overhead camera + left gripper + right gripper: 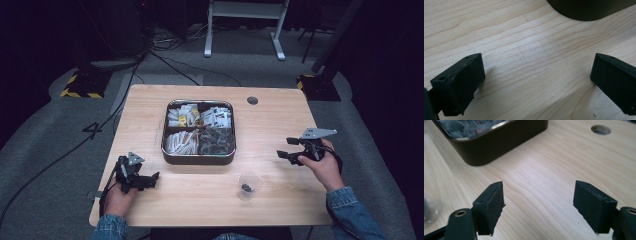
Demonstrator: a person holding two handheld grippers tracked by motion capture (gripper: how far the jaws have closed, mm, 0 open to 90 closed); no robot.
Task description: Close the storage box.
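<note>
**Both tongs empty beside the tray and the cup**

Dark floor with cables surrounded the pale wooden tabletop (150,100). At its middle stood a metal tray (198,156) with four compartments, filled with small packets, some white and some dark. A clear plastic cup (249,185) stood near the front edge, just in front of the right front corner of the tray, with something small and dark at its bottom.

The left tongs (150,179) rested low over the tabletop at the front left, pointing toward the tray. Their jaws were spread wide, with bare wood between them. The right tongs (286,155) were held at the right side, well apart from the cup, pointing toward the tray. Their jaws were also spread and pinched nothing.
</note>
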